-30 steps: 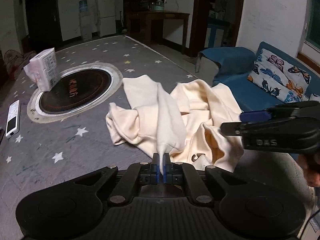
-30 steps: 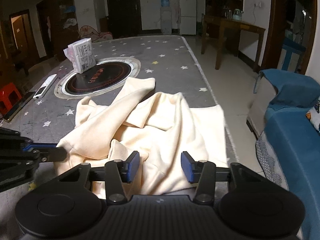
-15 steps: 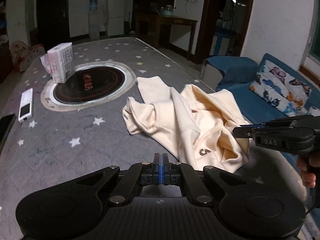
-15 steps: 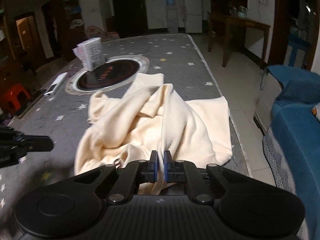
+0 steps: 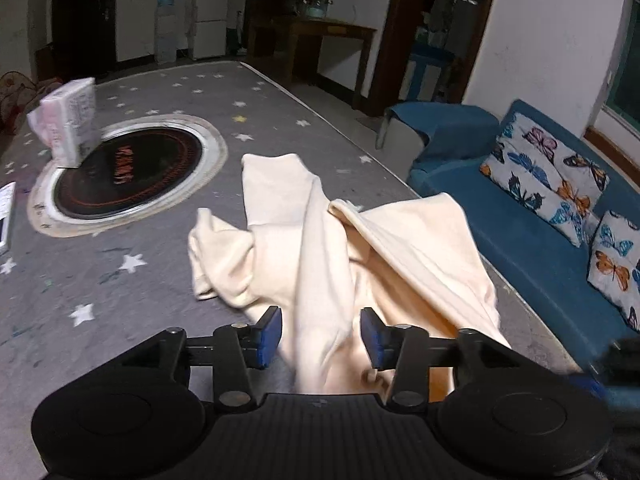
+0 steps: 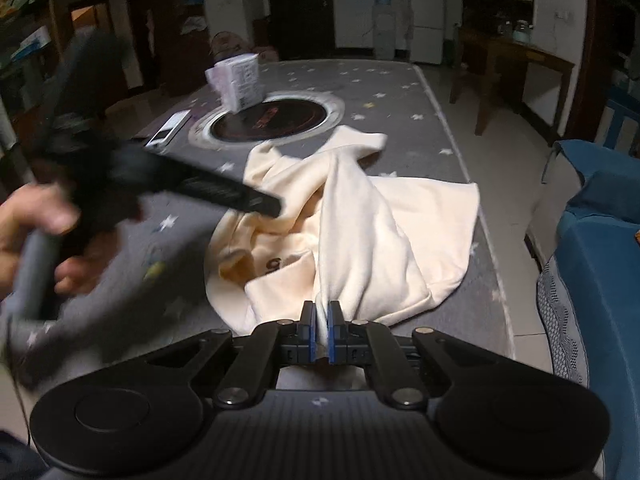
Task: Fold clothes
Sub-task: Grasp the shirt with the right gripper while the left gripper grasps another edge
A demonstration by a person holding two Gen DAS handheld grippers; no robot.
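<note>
The left gripper (image 5: pixel 320 334), clamped on a fold a second ago, is now standing with fingers apart over the cream garment (image 5: pixel 360 248); the right gripper (image 6: pixel 320 330), then spread, is now pinching a ridge.

Little legible writing in either view

The cream garment (image 6: pixel 360 232) bears a small dark mark near its crumpled middle, shaped like a "5" or a "G"; which one cannot be told. The round black cooktop (image 5: pixel 124 168) set in the table carries red characters at its centre, too blurred to read. The tilted white box (image 6: pixel 240 80) shows rows of fine print, also unreadable.
</note>
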